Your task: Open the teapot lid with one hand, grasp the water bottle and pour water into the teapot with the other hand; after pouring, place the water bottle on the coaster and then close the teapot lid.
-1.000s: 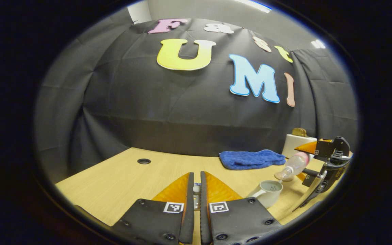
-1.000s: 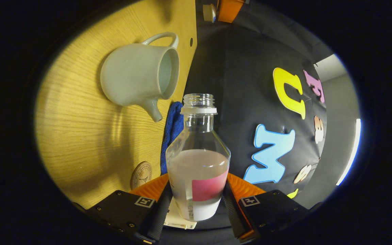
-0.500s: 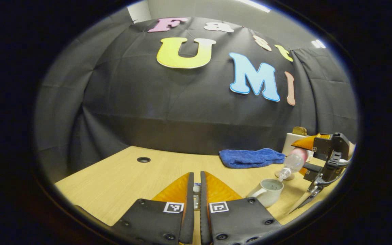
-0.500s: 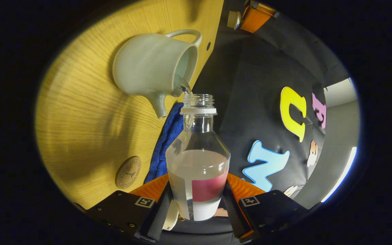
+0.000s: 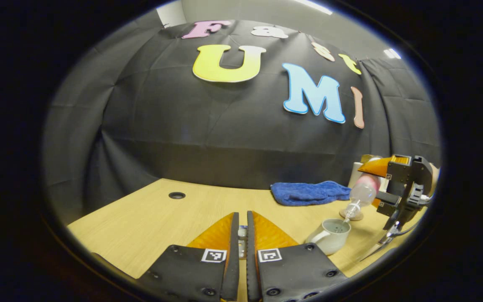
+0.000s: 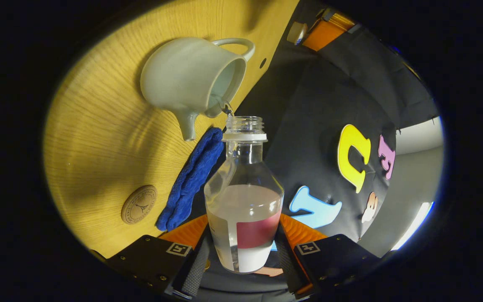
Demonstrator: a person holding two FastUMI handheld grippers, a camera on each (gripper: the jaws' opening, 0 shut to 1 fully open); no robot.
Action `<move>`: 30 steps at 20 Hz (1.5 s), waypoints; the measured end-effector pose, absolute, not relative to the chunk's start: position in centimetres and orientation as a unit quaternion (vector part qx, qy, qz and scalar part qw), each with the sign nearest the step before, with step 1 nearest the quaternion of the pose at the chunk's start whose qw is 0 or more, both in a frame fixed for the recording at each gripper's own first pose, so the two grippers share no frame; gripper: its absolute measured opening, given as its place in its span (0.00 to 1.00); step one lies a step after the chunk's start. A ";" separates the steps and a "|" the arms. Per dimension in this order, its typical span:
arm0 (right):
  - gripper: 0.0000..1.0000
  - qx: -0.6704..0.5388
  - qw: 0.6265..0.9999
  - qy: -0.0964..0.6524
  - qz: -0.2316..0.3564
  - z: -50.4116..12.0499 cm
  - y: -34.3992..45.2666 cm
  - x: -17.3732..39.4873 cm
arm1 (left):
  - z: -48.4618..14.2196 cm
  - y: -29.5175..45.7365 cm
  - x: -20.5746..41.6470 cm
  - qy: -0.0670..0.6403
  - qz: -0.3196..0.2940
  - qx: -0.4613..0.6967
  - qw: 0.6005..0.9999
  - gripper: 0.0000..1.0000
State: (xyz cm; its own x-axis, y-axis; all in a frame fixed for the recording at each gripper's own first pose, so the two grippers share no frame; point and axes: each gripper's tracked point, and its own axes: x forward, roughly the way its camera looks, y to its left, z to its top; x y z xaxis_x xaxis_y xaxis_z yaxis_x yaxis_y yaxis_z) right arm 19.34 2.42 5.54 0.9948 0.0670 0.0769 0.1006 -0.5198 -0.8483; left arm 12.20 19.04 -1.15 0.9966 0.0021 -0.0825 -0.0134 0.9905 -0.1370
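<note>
Wooden surface [image 6: 99, 138] carries the lidless teapot [image 6: 187, 79]; your right gripper [image 6: 241, 251], fingers clamped on the water bottle [image 6: 243, 201], has tipped it further, water now streaming in. Left gripper [image 5: 242, 243] grips the lid [image 5: 242, 231].

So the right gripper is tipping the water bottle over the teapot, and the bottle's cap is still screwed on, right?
Not quite. The right gripper does hold the water bottle tipped over the teapot, but the bottle has no cap: the right gripper view shows its bare threaded mouth open, with water running into the teapot.
</note>
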 end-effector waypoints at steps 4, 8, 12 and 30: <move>0.76 -0.884 0.461 -0.069 -0.016 6.1 3.4 19.3 | -1.0 19.0 12.3 0.040 0.003 -0.071 0.997 0.13; 0.76 -0.896 0.431 -0.103 -0.027 7.4 4.5 19.3 | -0.9 18.8 12.4 0.040 0.000 -0.075 0.996 0.13; 0.75 -0.901 0.416 -0.117 -0.029 7.8 5.3 19.4 | -1.1 18.7 12.4 0.042 -0.002 -0.078 0.996 0.13; 0.76 -0.893 0.435 -0.115 -0.020 7.4 5.7 19.8 | -0.1 19.7 11.9 0.026 0.008 -0.084 0.996 0.14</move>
